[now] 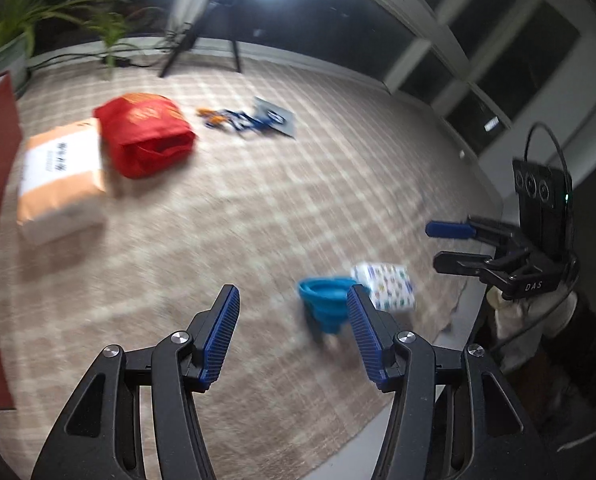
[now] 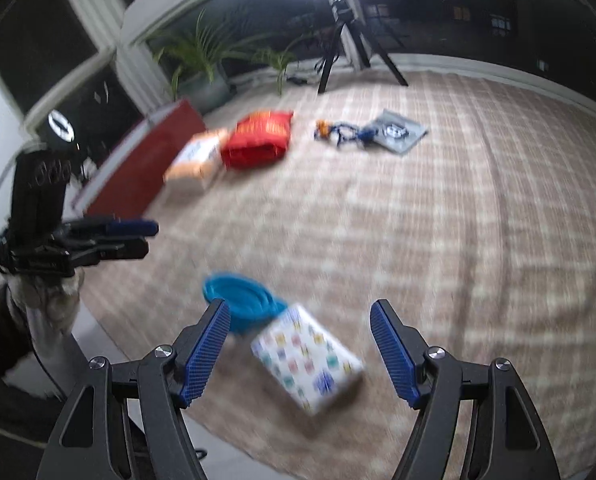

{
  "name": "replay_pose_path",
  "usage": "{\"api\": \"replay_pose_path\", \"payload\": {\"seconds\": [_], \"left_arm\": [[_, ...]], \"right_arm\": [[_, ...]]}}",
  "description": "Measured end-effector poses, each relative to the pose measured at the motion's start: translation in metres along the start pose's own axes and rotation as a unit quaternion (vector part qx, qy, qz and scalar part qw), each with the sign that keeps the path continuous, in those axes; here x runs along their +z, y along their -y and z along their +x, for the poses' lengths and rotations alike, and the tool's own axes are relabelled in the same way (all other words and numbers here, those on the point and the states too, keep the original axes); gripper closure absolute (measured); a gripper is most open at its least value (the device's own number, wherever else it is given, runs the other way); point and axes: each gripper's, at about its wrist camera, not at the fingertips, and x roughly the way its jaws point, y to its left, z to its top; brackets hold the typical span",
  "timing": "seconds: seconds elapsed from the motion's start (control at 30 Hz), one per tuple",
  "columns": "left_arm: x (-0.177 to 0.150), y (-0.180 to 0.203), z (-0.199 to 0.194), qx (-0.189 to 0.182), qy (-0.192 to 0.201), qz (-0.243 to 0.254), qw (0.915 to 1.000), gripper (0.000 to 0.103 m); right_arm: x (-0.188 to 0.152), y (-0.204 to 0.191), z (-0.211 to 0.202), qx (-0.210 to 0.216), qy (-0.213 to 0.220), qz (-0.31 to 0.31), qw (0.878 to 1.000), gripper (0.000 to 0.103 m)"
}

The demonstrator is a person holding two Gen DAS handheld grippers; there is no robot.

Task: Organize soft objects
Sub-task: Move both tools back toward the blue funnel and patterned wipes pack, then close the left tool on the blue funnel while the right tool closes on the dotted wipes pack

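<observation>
Here, two handheld grippers hover over a checked rug.
Left gripper (image 1: 294, 312) and right gripper (image 2: 300, 322) jaws are released, empty; a patterned soft pack (image 2: 308, 360) touches a blue bowl (image 2: 242, 302) near the rug's (image 2: 458, 240) edge.

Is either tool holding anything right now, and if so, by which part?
Nothing is held. The left tool and right tool are both open and empty above the rug.

The left black two-finger gripper with ribbed blue pads (image 1: 293, 300) tilts downward, jaws apart, nothing between them. The right black gripper with matching blue pads (image 2: 300, 312) angles down likewise, jaws parted, gripping nothing.
</observation>
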Motion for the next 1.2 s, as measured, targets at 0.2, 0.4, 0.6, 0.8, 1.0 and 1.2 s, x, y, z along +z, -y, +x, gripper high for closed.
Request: {"api": "replay_pose_path", "payload": {"seconds": [0.2, 0.4, 0.6, 0.8, 1.0, 1.2], "left_arm": [[-0.028, 0.015, 0.025, 0.009, -0.004, 0.009, 0.9999, 0.048], [-0.039, 0.026, 0.042, 0.046, 0.008, 0.016, 0.9988, 0.048], [-0.042, 0.034, 0.058, 0.058, 0.020, -0.001, 0.9981, 0.048], [-0.039, 0.042, 0.073, 0.089, 0.024, 0.001, 0.9957, 0.048], [-0.034, 0.043, 0.081, 0.101, 0.031, -0.013, 0.9943, 0.048], [-0.029, 0.046, 0.088, 0.108, 0.039, -0.020, 0.9932, 0.048]], "right_arm": [[-0.037, -0.017, 0.014, -0.042, -0.019, -0.068, 0.997, 0.034], [-0.059, -0.032, 0.029, -0.071, -0.007, -0.142, 0.987, 0.033], [-0.064, -0.031, 0.040, -0.079, 0.002, -0.174, 0.981, 0.027], [-0.059, -0.030, 0.051, -0.070, 0.007, -0.188, 0.980, 0.027], [-0.053, -0.022, 0.060, -0.060, 0.003, -0.186, 0.981, 0.027], [-0.051, -0.017, 0.067, -0.048, -0.002, -0.182, 0.982, 0.027]]}}
